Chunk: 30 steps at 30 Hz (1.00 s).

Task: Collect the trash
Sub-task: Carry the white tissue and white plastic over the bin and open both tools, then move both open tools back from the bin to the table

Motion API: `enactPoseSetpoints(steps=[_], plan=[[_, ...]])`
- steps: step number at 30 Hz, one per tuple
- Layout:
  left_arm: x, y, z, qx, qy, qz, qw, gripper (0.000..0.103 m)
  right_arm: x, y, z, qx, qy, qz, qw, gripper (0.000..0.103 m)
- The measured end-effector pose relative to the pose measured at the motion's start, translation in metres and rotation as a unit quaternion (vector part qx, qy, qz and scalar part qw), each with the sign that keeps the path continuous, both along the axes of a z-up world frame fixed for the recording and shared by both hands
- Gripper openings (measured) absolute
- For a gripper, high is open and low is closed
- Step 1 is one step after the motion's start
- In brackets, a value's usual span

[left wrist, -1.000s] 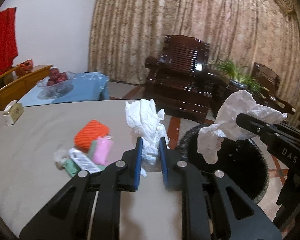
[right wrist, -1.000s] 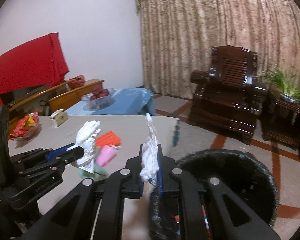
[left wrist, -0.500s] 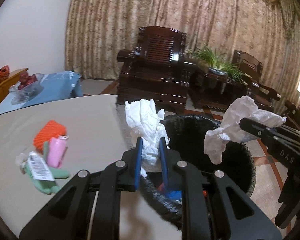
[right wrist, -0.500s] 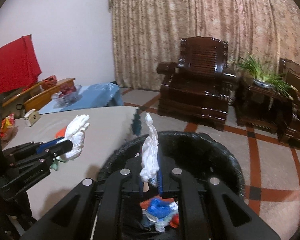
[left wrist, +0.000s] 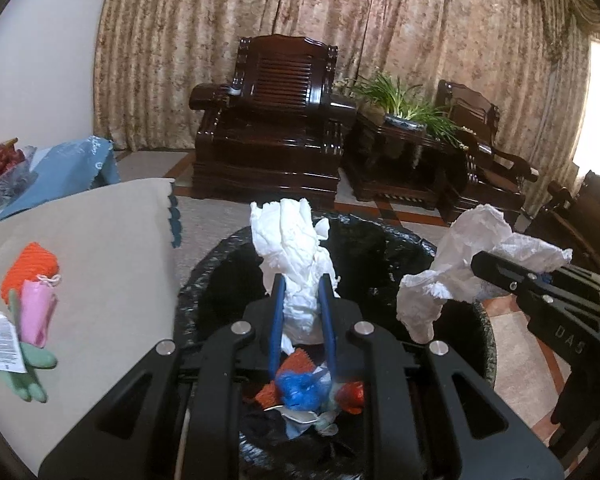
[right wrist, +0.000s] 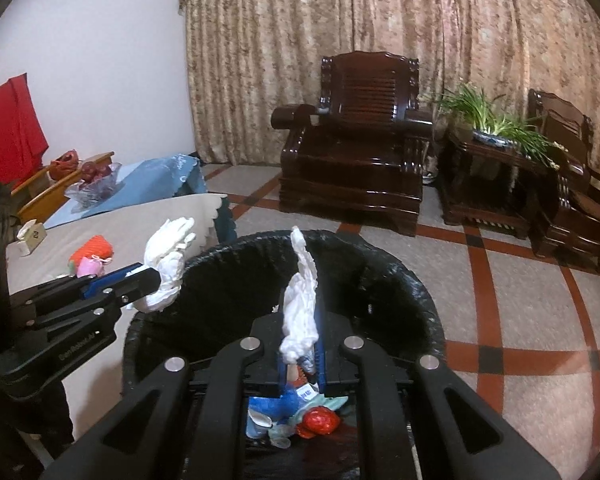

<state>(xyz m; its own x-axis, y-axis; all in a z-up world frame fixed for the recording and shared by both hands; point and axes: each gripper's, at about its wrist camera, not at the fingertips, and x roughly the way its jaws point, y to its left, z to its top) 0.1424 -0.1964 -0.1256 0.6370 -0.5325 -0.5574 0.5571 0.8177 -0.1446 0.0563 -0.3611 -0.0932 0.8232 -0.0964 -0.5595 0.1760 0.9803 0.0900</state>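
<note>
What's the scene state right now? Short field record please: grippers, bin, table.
left gripper: shut on a crumpled white tissue, over the bin
right gripper: shut on a second white tissue, over the bin
bin: black liner, open top, on the floor beside the table
bin contents: blue wrapper, red wrapper, other scraps
table: beige cloth; orange pouch, pink item, green item with a tag

Crumpled white tissue paper (left wrist: 296, 256), matt. Round bin's black plastic liner (right wrist: 400, 292), glossy, wrinkled. Dark carved wooden armchair (left wrist: 276, 120), polished. Beige cloth table cover (left wrist: 100, 240), smooth, matt.
</note>
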Motion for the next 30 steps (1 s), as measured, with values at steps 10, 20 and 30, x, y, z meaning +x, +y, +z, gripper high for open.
enactPoseSetpoints(steps=[10, 20, 30], plan=[[0.003, 0.010, 0.002, -0.011, 0.006, 0.004, 0.9999, 0.070, -0.007, -0.007, -0.008, -0.001, 0.003, -0.034, 0.999, 0.085], [-0.007, 0.087, 0.018, -0.006, -0.013, 0.076, 0.9970, 0.090, -0.004, 0.032, 0.005, 0.017, -0.019, 0.000, 1.000, 0.097], [-0.015, 0.205, 0.030, 0.029, -0.042, 0.198, 0.9790, 0.090, 0.031, 0.120, 0.010, 0.022, -0.031, 0.097, 0.995, 0.097]])
